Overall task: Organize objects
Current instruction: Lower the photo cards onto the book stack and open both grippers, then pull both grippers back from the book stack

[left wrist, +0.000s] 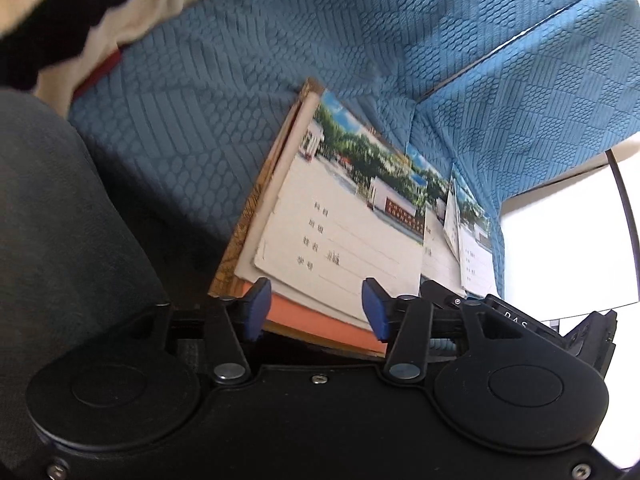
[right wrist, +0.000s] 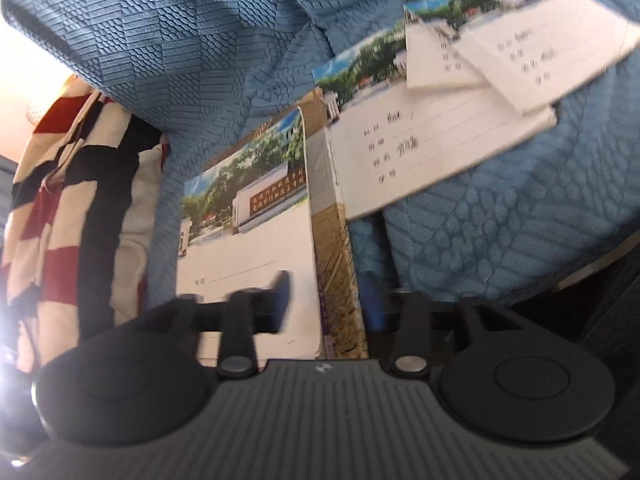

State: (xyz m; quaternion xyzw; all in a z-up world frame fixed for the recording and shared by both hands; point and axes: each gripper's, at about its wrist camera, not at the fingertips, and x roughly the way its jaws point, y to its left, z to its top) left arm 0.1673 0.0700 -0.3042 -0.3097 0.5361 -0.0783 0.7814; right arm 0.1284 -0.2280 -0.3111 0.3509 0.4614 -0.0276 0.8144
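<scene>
Stack of notebooks (left wrist: 332, 216) between parted left gripper (left wrist: 318, 308) jaws (untouched).

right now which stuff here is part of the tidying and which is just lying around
Part of the job:
- stack of notebooks
- loose notebooks lying on the blue sofa cover
- left gripper and right gripper, both open

Just lying about:
- striped cloth
- grey cushion

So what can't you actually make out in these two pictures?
- Left wrist view: the stack's lower books show only edges; the top notebook covers them.
- Left wrist view: the right gripper is mostly hidden behind the left gripper.
- Right wrist view: handwriting on the loose notebooks is blurred.
- Right wrist view: the right pad is lost in shadow beside the stack.
</scene>
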